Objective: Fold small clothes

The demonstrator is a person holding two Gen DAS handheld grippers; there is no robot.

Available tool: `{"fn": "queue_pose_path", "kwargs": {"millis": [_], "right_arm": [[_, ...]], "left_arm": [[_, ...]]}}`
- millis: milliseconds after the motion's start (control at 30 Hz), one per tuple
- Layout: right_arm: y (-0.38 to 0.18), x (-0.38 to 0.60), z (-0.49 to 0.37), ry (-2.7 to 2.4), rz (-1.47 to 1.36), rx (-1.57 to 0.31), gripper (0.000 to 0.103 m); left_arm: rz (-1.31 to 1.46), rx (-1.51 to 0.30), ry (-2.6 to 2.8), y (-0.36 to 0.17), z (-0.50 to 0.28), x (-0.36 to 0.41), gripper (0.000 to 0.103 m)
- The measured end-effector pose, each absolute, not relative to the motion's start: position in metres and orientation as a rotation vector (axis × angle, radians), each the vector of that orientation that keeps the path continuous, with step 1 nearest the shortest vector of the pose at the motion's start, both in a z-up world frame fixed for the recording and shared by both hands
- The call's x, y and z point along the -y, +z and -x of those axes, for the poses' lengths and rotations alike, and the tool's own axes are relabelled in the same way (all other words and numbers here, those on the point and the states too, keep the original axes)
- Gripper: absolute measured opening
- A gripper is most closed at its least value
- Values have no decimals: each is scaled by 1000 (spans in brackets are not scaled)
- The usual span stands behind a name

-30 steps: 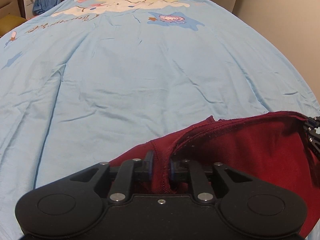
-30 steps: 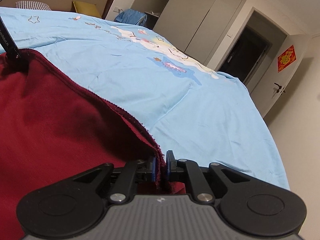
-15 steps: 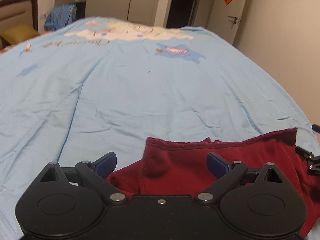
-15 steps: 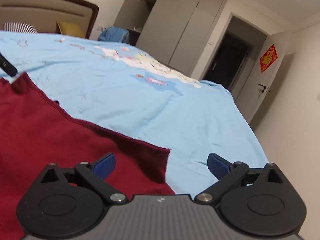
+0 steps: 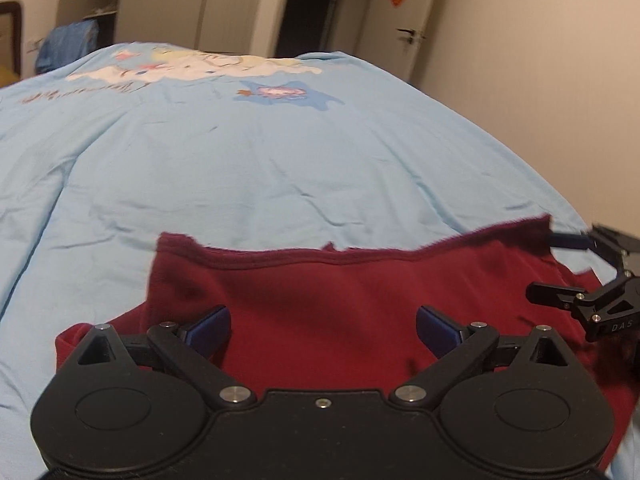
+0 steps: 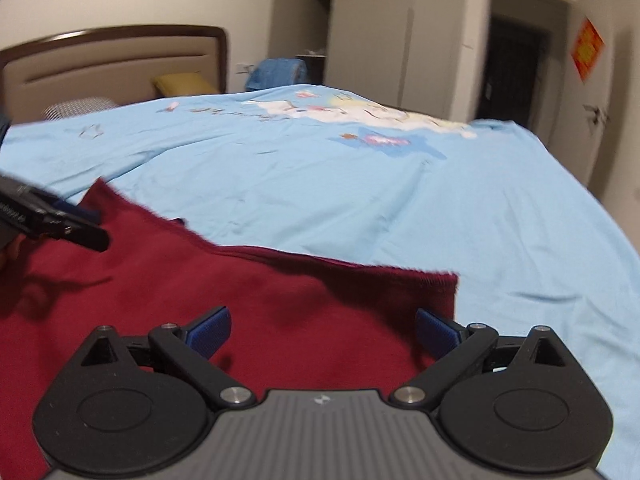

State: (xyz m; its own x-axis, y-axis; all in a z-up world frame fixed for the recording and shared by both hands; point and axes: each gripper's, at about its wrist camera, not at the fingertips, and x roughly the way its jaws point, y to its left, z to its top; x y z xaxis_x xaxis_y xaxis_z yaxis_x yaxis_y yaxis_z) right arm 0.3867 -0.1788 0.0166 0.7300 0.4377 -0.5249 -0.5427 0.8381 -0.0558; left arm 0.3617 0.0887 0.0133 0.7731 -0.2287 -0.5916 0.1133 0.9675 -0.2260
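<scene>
The dark red fleece garment (image 5: 360, 312) lies flat on the light blue cotton bedsheet with the cartoon print (image 5: 280, 160), near the bed's close edge, its raw far hem running straight across in the left wrist view. A second ago both far corners of that hem were pinched and held up off the sheet; half a second ago the jaws had sprung apart, and now the cloth has settled with a folded layer on top. The left gripper (image 5: 322, 330) hangs released over the middle of the garment, its blue pads (image 5: 210, 326) spread wide with nothing between them. The right gripper (image 6: 322, 330) is likewise released, jaws wide, over the garment's right far corner (image 6: 444, 284).

I judge this to mean that one fold has just been laid down and let go; the next fold calls for a fresh grasp at an edge, and the loose corner at the left could slide if it is brushed.

Counted: one red garment, two grippers, four blue pads, one sheet. Farther out stand one padded brown headboard (image 6: 116, 64), one yellow pillow (image 6: 182, 82), one heap of blue cloth (image 6: 278, 72), one pale wardrobe (image 6: 372, 32) and one red diamond door sign (image 6: 587, 49).
</scene>
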Motion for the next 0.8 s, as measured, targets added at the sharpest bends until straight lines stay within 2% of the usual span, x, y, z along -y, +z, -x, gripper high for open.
{"fn": "queue_pose_path", "kwargs": {"millis": [200, 300, 600, 800], "right_arm": [[-14, 220, -415, 499, -17, -616, 103], [-21, 234, -416, 519, -70, -605, 103], [-21, 233, -406, 493, -23, -570, 103], [0, 232, -376, 430, 46, -509, 103]], "left_arm": [[308, -616, -183, -6, -366, -112, 102], [327, -582, -190, -18, -366, -114, 102], [329, -538, -202, -24, -363, -112, 102], [361, -556, -181, -4, -353, -118, 102]]}}
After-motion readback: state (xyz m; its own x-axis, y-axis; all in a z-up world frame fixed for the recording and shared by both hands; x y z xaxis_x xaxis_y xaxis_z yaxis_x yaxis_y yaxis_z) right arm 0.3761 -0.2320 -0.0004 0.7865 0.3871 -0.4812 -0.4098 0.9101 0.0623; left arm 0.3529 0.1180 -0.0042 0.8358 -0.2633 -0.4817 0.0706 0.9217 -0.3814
